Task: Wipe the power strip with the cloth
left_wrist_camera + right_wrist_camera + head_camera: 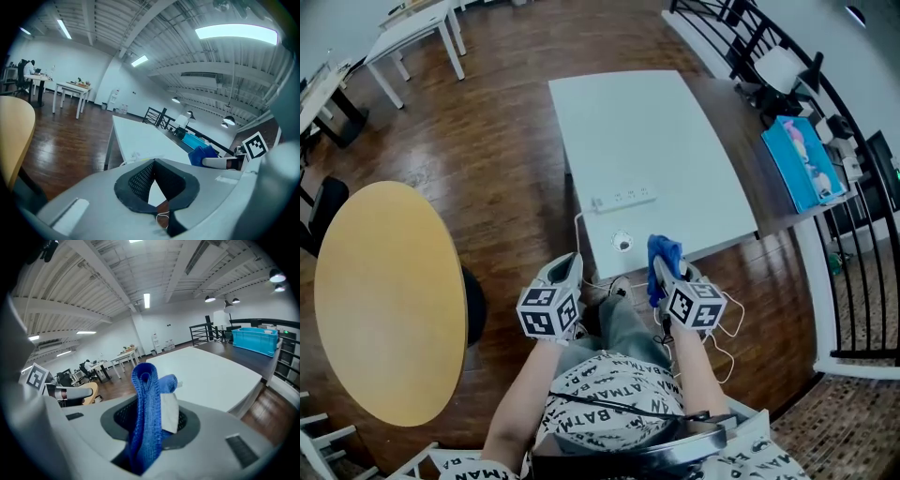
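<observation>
Nearest to us, at the bottom of the head view, are the person's print-patterned shirt (614, 389) and grey trouser leg (623, 323). Both arms reach forward from there.

The left tool (566, 270) sits low and left of centre. Its jaws meet at the tips with nothing between them. The right tool (662, 274) is just right of centre and clamps the blue cloth (664, 251). In the right gripper view the cloth stands up as a folded loop of ribbed fabric, with a white label beside it.

Both tools hang in front of the near edge of the white desk (675, 122), over the wooden floor (506, 159). The cloth just overlaps that edge. A thin white cable (724, 330) loops by the right tool.

A small round fitting (623, 244) lies on the desk just past the edge. Beyond it lies the power strip (623, 199), white, long and slim, slightly slanted, with its cord running off the desk's left edge. Nothing lies between it and the cloth except bare desk and the fitting, and the two are well apart.

A round yellow table (384, 300) fills the left of the frame. A blue bin (802, 161) and a black railing (750, 33) are at the upper right, and white tables (417, 28) stand at the upper left.
</observation>
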`<state>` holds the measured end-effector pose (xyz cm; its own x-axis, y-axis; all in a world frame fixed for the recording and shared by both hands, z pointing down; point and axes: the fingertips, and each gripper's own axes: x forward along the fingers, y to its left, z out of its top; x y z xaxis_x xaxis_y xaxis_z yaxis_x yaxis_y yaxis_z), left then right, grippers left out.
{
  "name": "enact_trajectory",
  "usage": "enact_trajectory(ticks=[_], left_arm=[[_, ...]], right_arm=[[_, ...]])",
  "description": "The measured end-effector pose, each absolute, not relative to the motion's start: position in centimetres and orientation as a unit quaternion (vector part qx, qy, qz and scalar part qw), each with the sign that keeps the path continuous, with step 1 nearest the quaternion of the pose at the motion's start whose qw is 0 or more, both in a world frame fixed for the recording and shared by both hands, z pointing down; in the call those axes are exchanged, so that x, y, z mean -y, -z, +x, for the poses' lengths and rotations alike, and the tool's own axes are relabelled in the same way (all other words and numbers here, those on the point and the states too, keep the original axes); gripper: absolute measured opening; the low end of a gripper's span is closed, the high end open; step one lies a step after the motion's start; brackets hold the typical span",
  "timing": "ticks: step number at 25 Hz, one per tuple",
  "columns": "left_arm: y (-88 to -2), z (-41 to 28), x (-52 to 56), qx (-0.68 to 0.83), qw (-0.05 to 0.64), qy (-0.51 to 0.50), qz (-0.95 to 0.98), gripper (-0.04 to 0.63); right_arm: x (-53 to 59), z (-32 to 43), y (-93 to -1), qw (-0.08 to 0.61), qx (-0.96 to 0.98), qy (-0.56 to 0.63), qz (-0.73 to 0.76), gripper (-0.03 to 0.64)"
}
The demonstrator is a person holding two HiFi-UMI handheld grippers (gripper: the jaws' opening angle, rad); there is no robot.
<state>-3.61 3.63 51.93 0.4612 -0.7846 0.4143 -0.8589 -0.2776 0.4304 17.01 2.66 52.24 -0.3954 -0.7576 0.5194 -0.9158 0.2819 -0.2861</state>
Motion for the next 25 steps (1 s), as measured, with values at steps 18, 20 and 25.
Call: enact_trajectory(ticks=[18, 20, 25], left_arm=[[-59.2, -3.5, 6.2, 0.527, 0.349, -0.069, 0.772, 0.000], [-60.5, -3.4, 7.0, 0.531, 0.361, -0.077, 0.763, 0.000], [-62.4, -3.8, 8.2, 0.540, 0.386, -0.087, 0.743, 0.000]], right_arm=[[9.4, 8.7, -55.6, 0.234, 0.838, -0.230, 0.437, 0.126], [10.4, 7.7, -56.7, 0.256, 0.841, -0.222, 0.421, 0.126], [12.6, 4.9, -59.3, 0.306, 0.848, -0.206, 0.381, 0.126]])
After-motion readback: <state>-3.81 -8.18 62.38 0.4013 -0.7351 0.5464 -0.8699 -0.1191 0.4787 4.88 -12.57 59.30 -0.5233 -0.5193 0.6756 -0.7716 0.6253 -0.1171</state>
